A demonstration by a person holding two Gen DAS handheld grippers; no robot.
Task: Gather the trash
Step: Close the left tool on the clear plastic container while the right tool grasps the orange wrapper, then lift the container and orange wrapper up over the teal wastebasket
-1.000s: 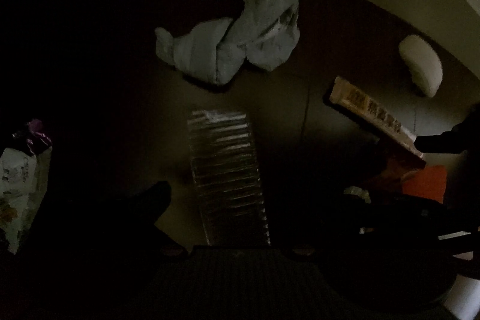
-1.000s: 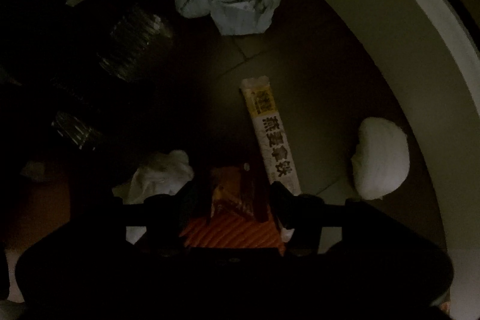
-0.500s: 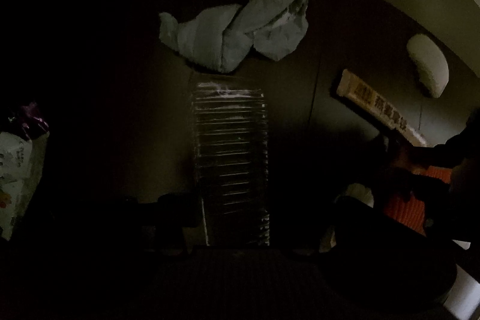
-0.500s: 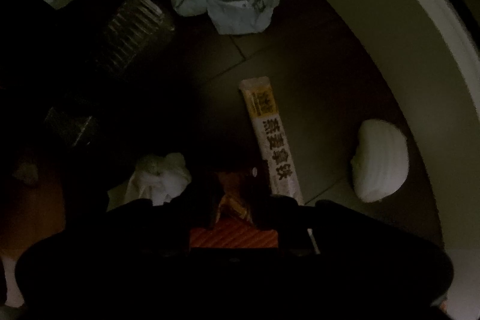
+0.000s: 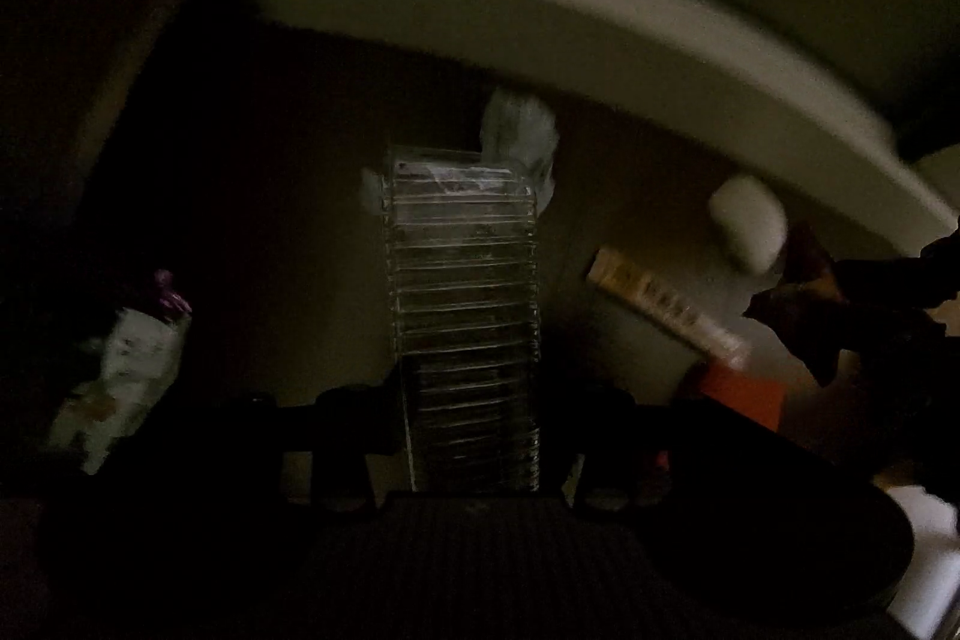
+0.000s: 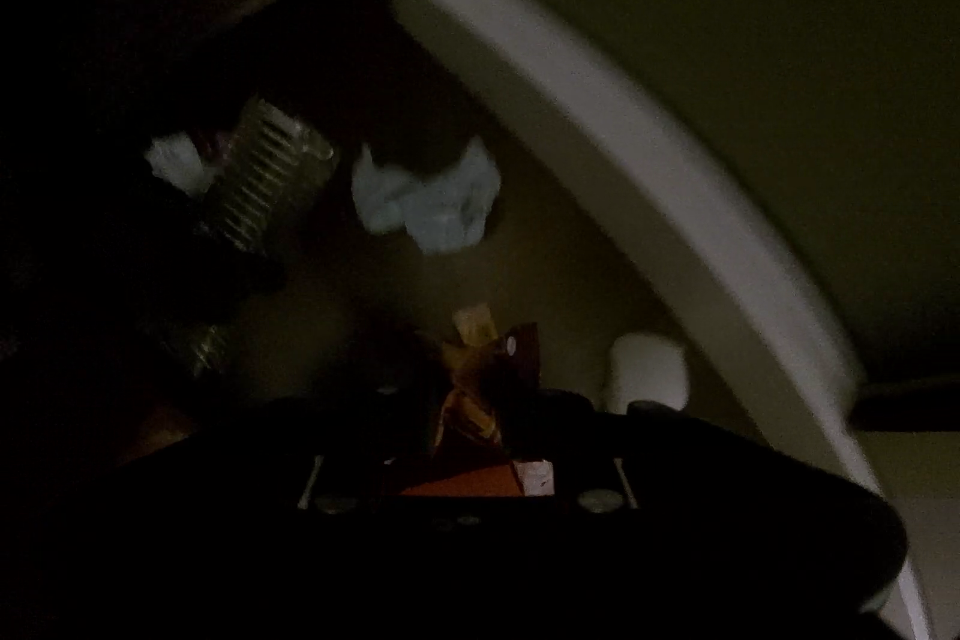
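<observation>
In your left wrist view, the left tongs (image 5: 468, 436) are closed on a clear ribbed plastic bottle (image 5: 462, 298), its long axis running straight ahead from between the fingers, so it sticks out along the line the tongs point. Beyond the bottle's far end lies a crumpled white plastic bag (image 5: 521, 130) on the dark floor (image 5: 300, 220). Ahead and to the right of these tongs lie a long printed snack stick wrapper (image 5: 666, 304) and a white rounded wad (image 5: 750, 226), both near the pale curved edge (image 5: 600, 16); off to the left lies a white and purple packet (image 5: 129, 358). In your right wrist view, the right tongs (image 6: 474, 412) are clamped on a crumpled brown and yellow wrapper (image 6: 480, 376), which bunches up just ahead of the fingers. The bottle shows up and to the left, in the other tongs, with the white bag ahead past it and the white wad close by to the right. Both tongs are loaded, so the next move likely turns on a bin, and none is visible. The picture is dark and blurred, so small details are not clear.
</observation>
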